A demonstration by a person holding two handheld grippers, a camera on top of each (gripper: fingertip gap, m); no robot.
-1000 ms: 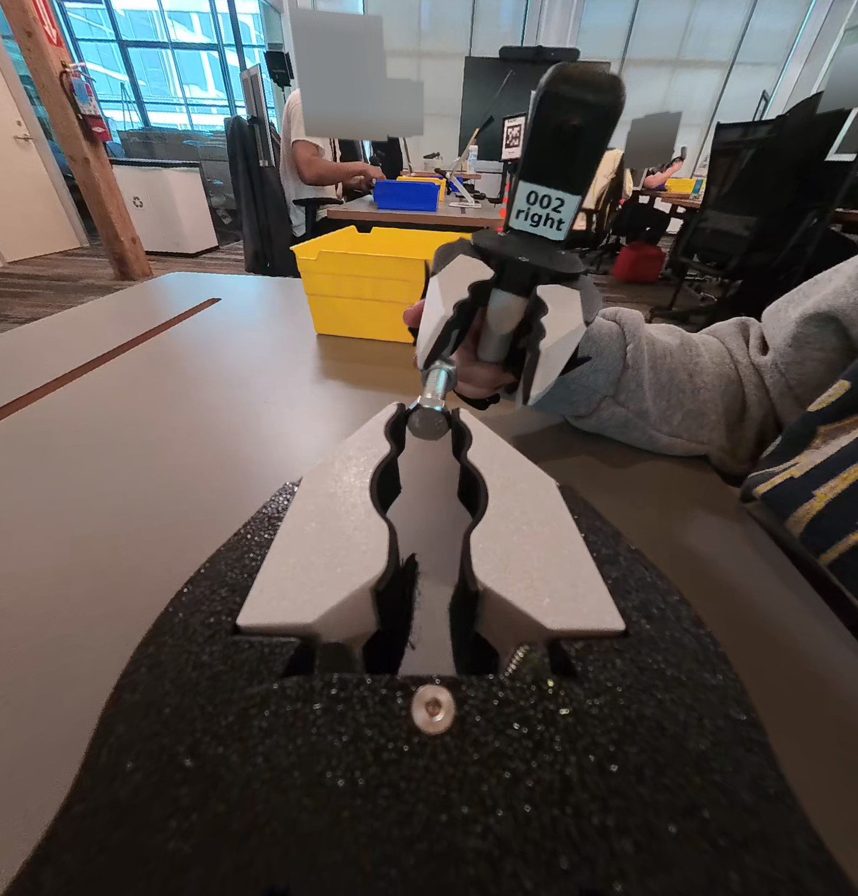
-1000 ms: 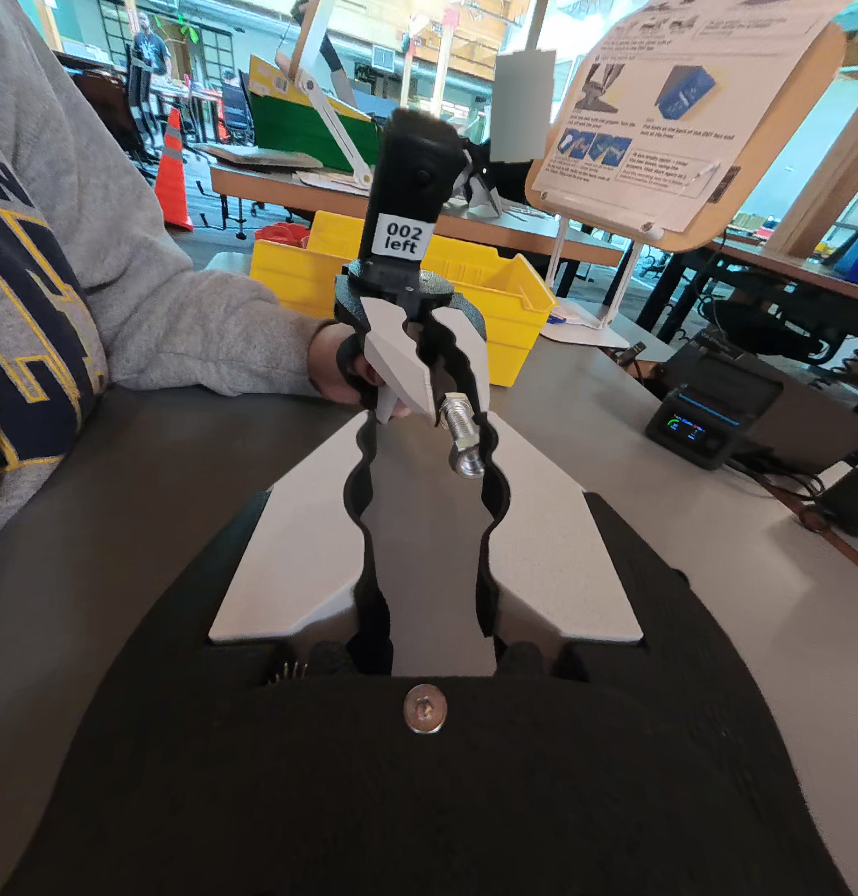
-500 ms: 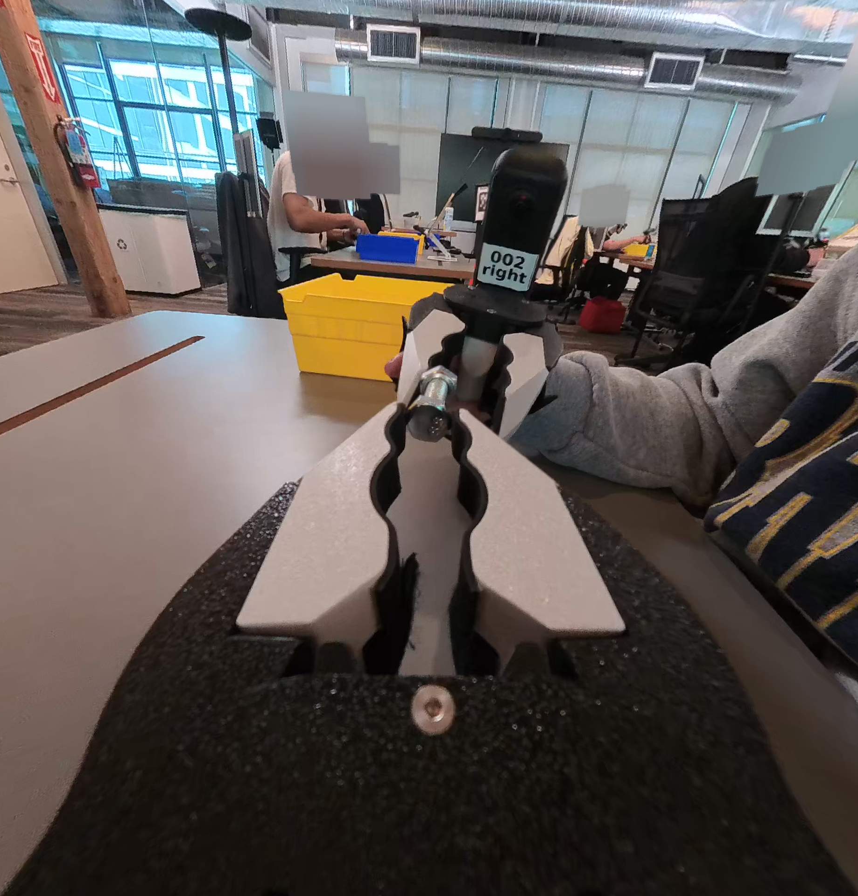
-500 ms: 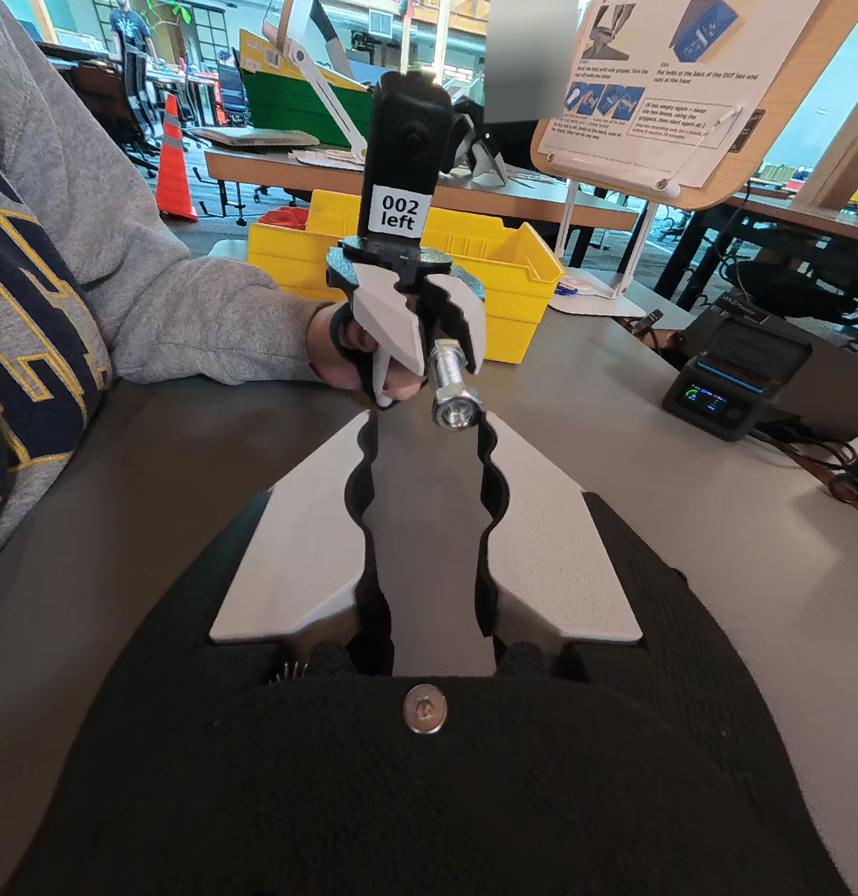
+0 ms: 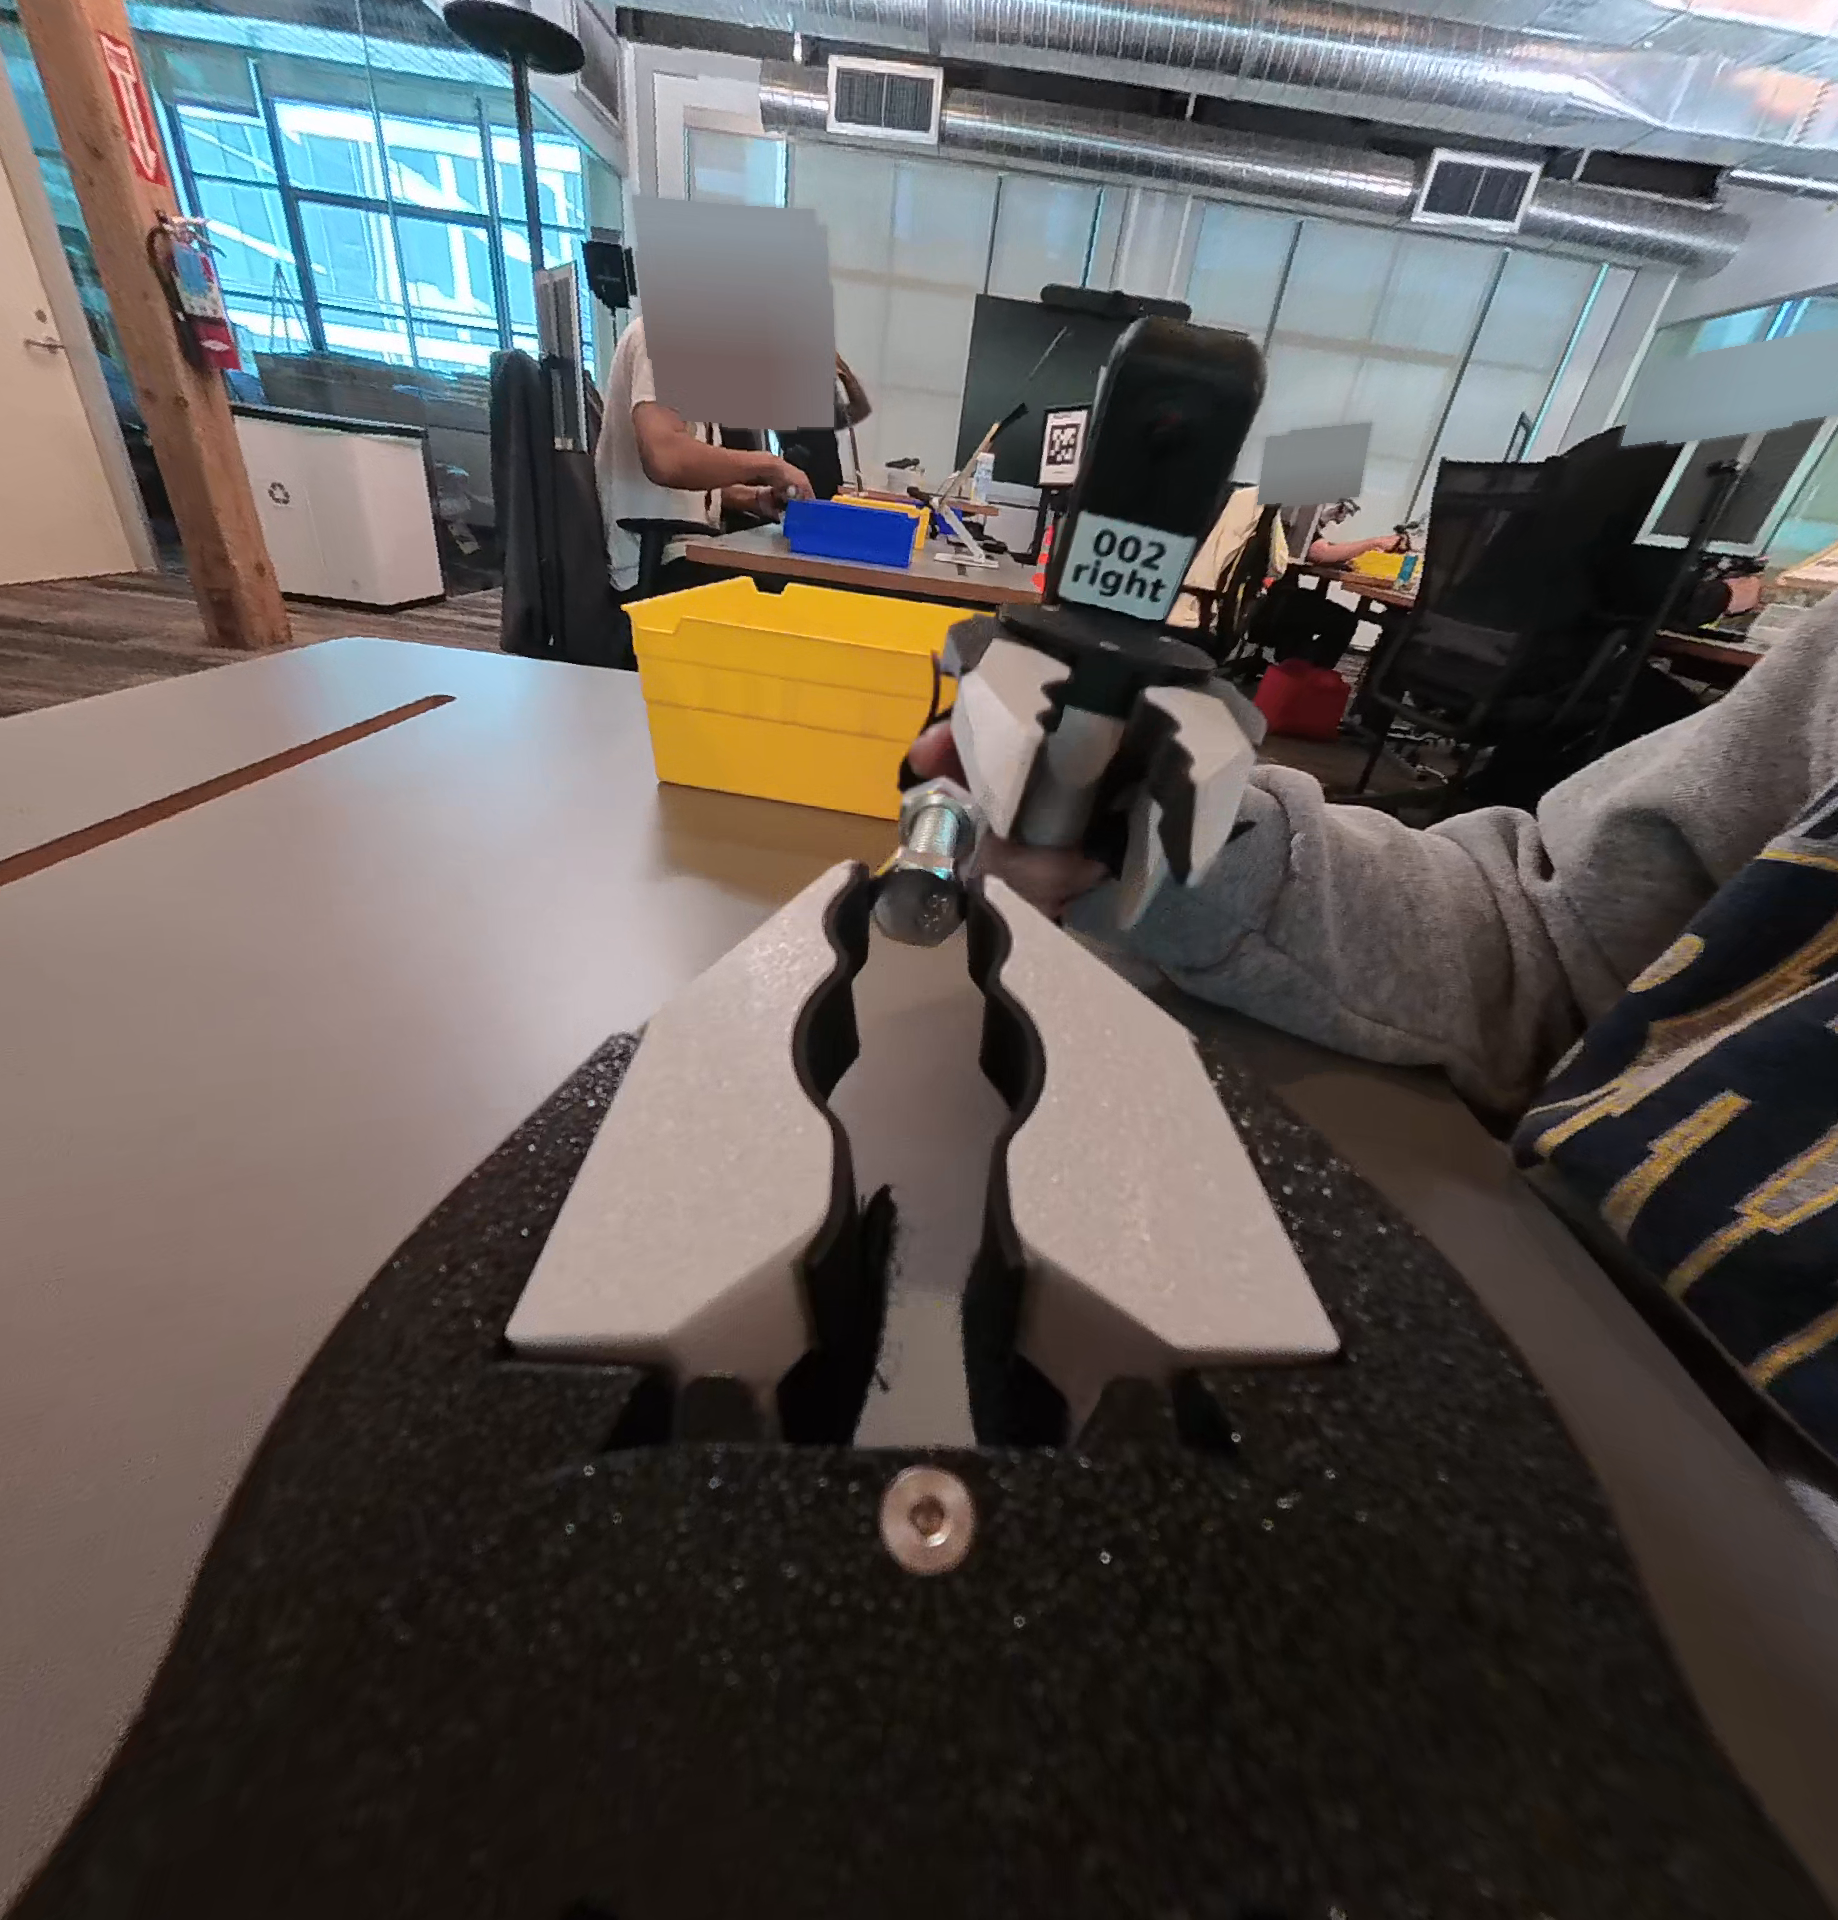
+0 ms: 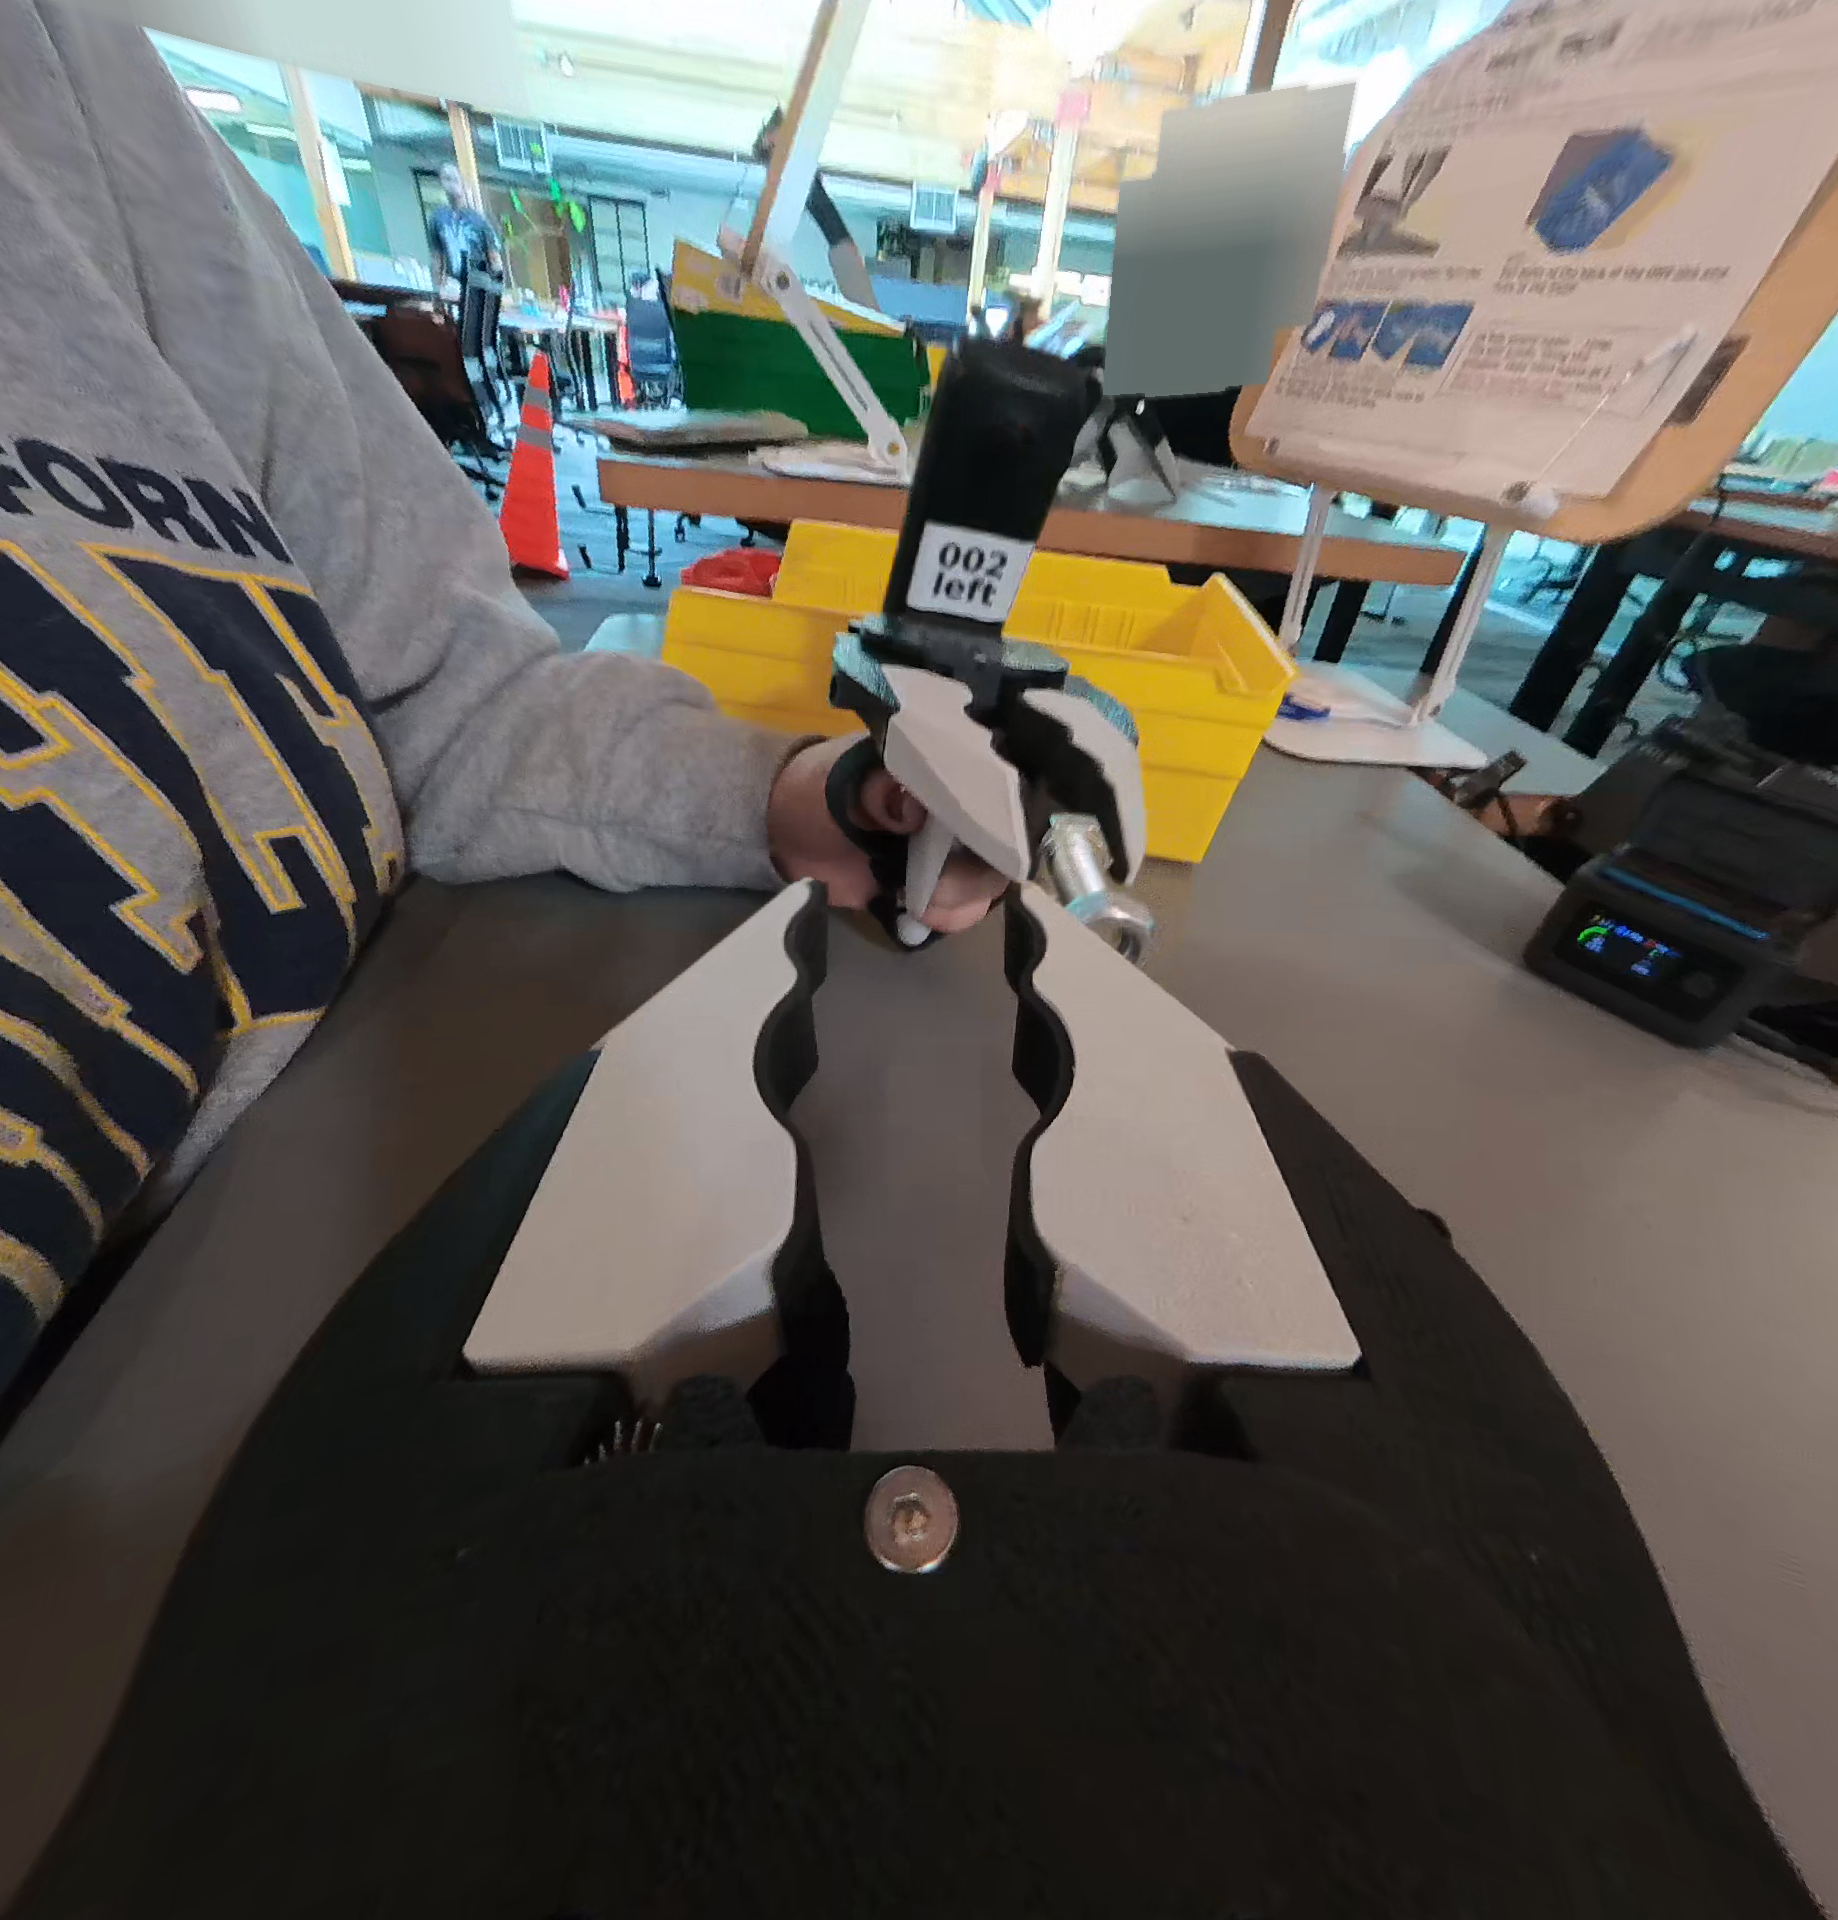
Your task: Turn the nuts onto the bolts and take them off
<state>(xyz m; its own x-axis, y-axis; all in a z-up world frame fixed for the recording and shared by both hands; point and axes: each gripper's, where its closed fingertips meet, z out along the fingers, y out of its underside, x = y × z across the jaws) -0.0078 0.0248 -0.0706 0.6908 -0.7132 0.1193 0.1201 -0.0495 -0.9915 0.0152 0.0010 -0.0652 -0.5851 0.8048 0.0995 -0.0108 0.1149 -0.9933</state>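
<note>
In the left wrist view, the left gripper is nearest, and its two grey fingers are pressed on the head of a steel bolt right at their tips. The bolt is held in the air above the grey table, and its threaded shaft points away from the camera and a little to the right. A nut sits on the far end of the shaft. Just behind it is the right gripper, held by a hand in a grey sleeve. Its tongs stand apart and hold nothing; its left finger is just beside the nut, but I cannot tell if it touches.

In the right wrist view, the right gripper's own fingers are spread wide, with only the table surface between them. Beyond their tips, the left gripper pinches the bolt, which sticks out to the right and toward the camera, with the nut at its near end, just beside the tip of the right gripper's right finger.

Farther back, a yellow bin stands on the table. In the right wrist view a small black device with a lit screen rests to the right, and an instruction board stands on a white stand behind. In the background there are other desks, an orange cone and a person at a blue bin.
</note>
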